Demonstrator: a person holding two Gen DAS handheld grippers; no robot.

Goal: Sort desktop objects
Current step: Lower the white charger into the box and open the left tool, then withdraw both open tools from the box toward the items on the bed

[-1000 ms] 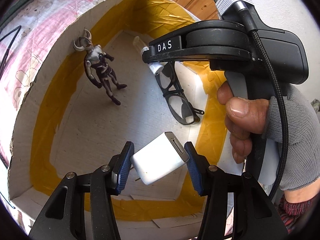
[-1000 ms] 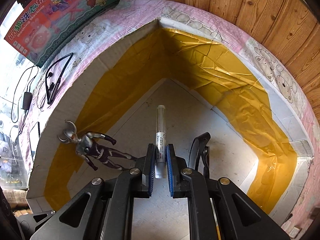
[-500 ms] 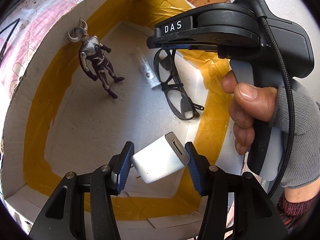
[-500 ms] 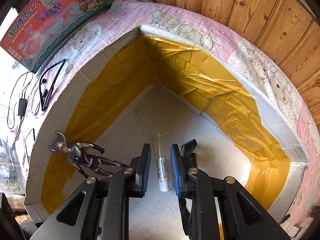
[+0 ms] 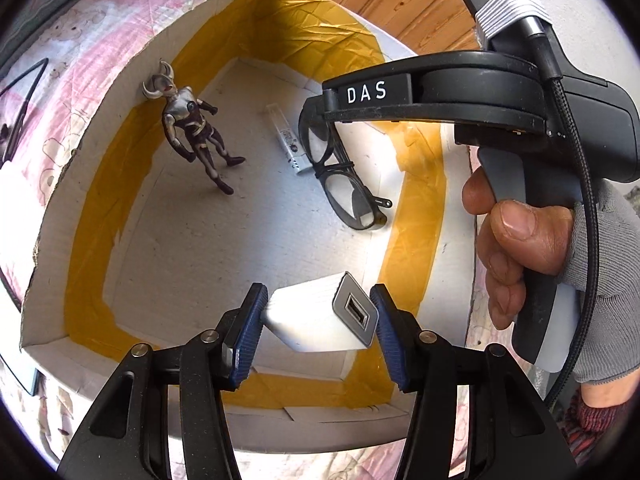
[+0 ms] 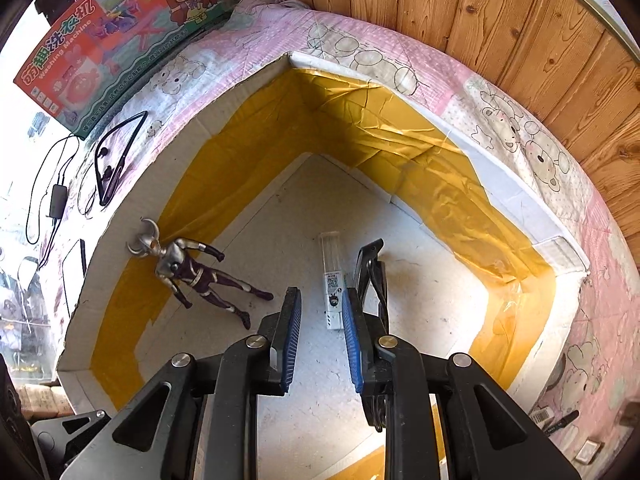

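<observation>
Now the opening left tongs [image 5: 316, 320], white USB charger [image 5: 320, 322] between them, should lower over the cardboard box [image 5: 96, 128] floor's bare near corner before release. Right tongs [image 6: 320, 332], opening and empty, should lift straight off the pen tube [image 6: 332, 280] lying beside the glasses [image 5: 344, 184] and figure [image 5: 192, 128].

Left claw [image 5: 316, 320] opening; right claw [image 6: 320, 336] opening, empty.
</observation>
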